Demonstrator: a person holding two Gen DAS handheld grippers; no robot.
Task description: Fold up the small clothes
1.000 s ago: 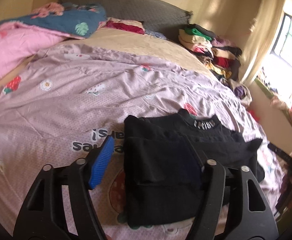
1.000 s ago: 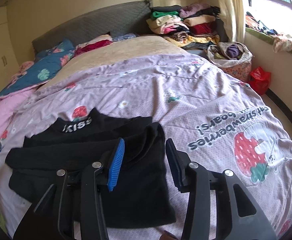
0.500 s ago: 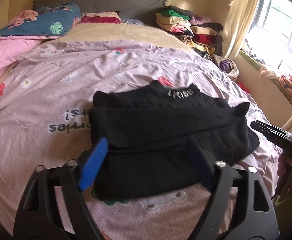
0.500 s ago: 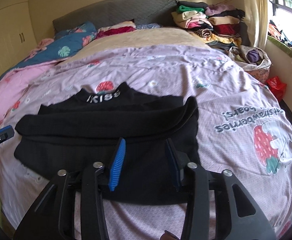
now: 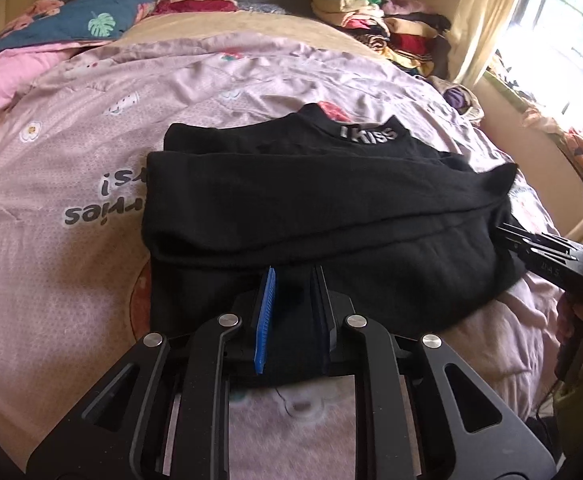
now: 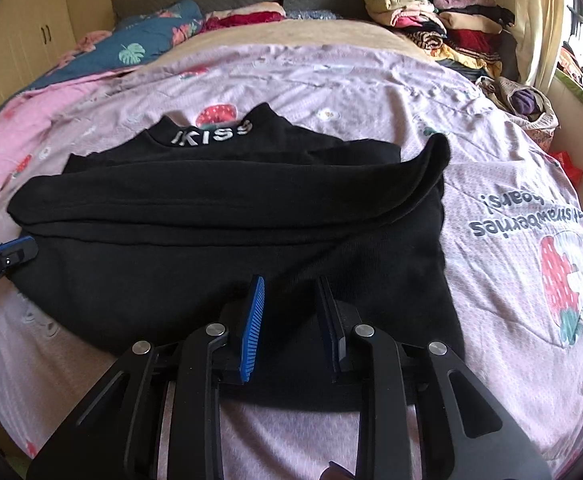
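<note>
A black top lies flat on the lilac bedspread, with its sleeves folded across the body and its "KISS" collar at the far side. My left gripper is at the near hem. Its jaws are closing and stand narrow, with a pinch of the black fabric between the pads. In the right wrist view the same top fills the middle. My right gripper sits over the near hem further right. Its jaws are closing too, but a gap still shows around the fabric.
A pile of folded clothes is stacked at the head of the bed on the right. A blue leaf-print pillow and a pink quilt lie at the far left. Beside the bed stands a bag of clothes, under the window.
Both grippers have come down and in toward the top's near hem. The left jaws went from wide to nearly together on the fabric. The right jaws narrowed somewhat.
</note>
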